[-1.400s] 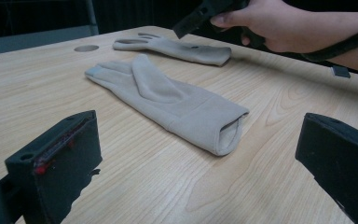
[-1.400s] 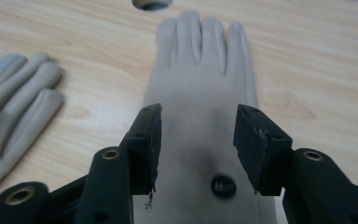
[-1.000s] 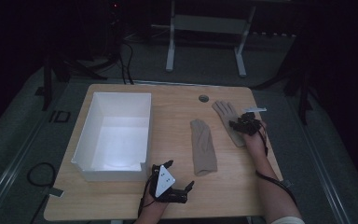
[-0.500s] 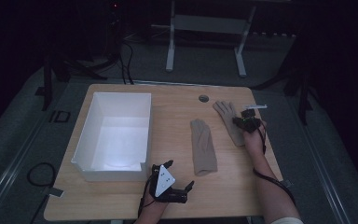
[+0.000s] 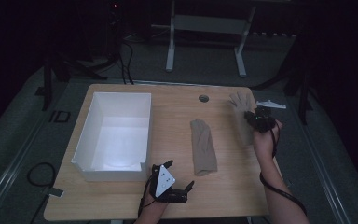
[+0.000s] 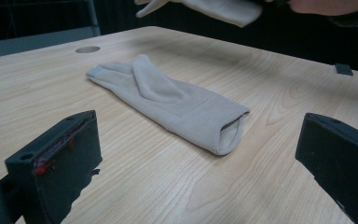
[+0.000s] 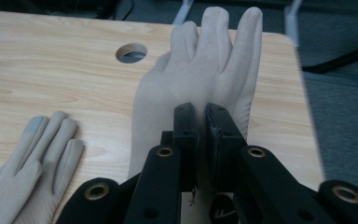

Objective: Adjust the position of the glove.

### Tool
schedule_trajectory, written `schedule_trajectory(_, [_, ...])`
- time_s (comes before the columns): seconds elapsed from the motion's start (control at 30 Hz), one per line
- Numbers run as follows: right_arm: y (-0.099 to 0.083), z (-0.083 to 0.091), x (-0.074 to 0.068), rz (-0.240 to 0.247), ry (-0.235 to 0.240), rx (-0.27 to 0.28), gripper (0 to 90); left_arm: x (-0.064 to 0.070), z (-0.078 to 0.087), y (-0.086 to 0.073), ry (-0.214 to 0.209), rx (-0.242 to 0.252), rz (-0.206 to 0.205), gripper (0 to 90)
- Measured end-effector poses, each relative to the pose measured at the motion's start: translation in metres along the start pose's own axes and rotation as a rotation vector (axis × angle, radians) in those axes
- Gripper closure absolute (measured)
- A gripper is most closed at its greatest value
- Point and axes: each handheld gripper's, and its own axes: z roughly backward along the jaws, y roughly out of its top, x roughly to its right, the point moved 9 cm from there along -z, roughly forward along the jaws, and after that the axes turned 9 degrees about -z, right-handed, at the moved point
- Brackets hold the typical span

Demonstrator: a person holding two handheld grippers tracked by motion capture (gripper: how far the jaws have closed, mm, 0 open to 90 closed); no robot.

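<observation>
Two beige gloves are on the wooden table (image 5: 121, 205). One glove (image 5: 203, 147) lies flat in the middle, its cuff towards the front; in the left gripper view this glove (image 6: 177, 100) sits ahead between the jaws. My left gripper (image 5: 178, 175) rests near the front edge, open, with nothing in it (image 6: 196, 154). The second glove (image 5: 240, 116) is at the far right. My right gripper (image 5: 252, 119) is shut on the second glove (image 7: 200, 70) near its cuff (image 7: 201, 126). In the left gripper view the held glove (image 6: 214, 7) hangs off the table.
A white open box (image 5: 142, 133) stands at the left of the table. A round cable hole (image 5: 203, 98) is near the far edge, close to the held glove. A white flat part (image 5: 270, 104) lies just beyond the right corner. Dark stands surround the table.
My right gripper has shifted slightly to the right with the glove in it. The left gripper and the middle glove have not moved.
</observation>
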Motion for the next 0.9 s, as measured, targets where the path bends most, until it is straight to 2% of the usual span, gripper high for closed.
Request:
schedule_trajectory(0.13, [-0.014, 0.013, 0.008, -0.070, -0.007, -0.004, 83.4, 0.000, 0.000, 0.000, -0.001, 0.000, -0.002, 0.4])
schedule_trajectory(0.2, [-0.019, 0.016, 0.010, -0.075, -0.015, -0.011, 83.3, 0.000, 0.000, 0.000, -0.002, -0.001, -0.002, 0.4])
schedule_trajectory(0.4, [-0.056, 0.024, 0.017, -0.083, -0.074, -0.050, 83.2, 0.001, 0.000, 0.000, -0.003, -0.004, -0.003, 0.4])
schedule_trajectory(0.7, [-0.105, 0.024, 0.019, -0.112, -0.077, -0.124, 82.9, 0.000, 0.000, 0.000, -0.004, -0.006, -0.007, 0.4])
schedule_trajectory(0.9, [-0.122, 0.019, 0.020, -0.109, -0.081, -0.138, 79.7, 0.001, 0.000, 0.000, -0.006, -0.008, -0.007, 0.4])
